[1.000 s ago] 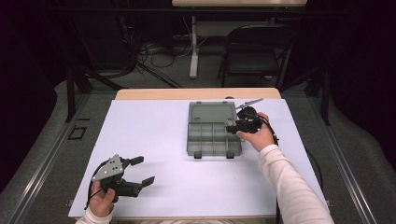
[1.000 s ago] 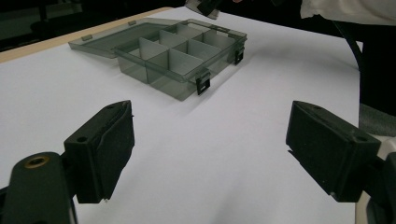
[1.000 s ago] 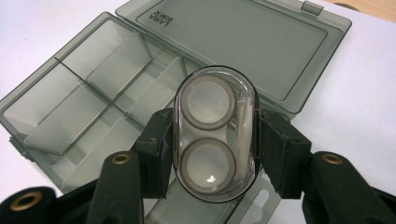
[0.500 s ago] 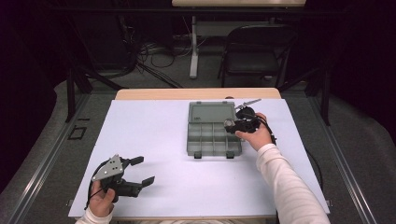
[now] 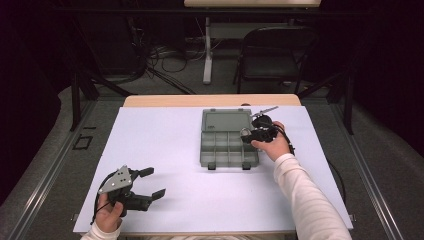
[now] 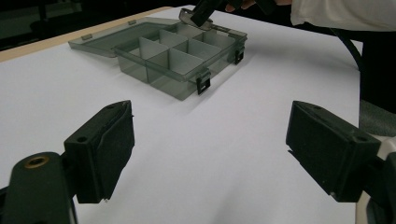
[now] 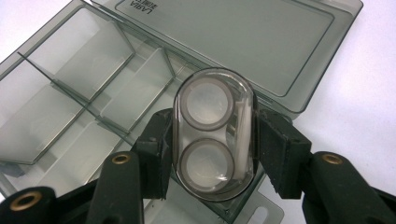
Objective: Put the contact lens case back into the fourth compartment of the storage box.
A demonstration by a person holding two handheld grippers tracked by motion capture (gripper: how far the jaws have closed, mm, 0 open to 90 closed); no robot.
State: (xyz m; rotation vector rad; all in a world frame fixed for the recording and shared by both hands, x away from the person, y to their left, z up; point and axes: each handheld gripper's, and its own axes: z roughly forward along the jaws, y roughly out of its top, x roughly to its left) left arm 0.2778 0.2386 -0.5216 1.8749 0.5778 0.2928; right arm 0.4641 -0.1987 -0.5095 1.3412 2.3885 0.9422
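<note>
Capsule [image 7: 214, 135] between right gripper [image 7: 212, 154] pads.

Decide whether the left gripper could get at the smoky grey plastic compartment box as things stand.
Probably yes: the left gripper is open, with bare white table between it and the smoky grey plastic compartment box.

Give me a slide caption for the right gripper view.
Right tool clamps a clear oval case above the open compartment box.
</note>
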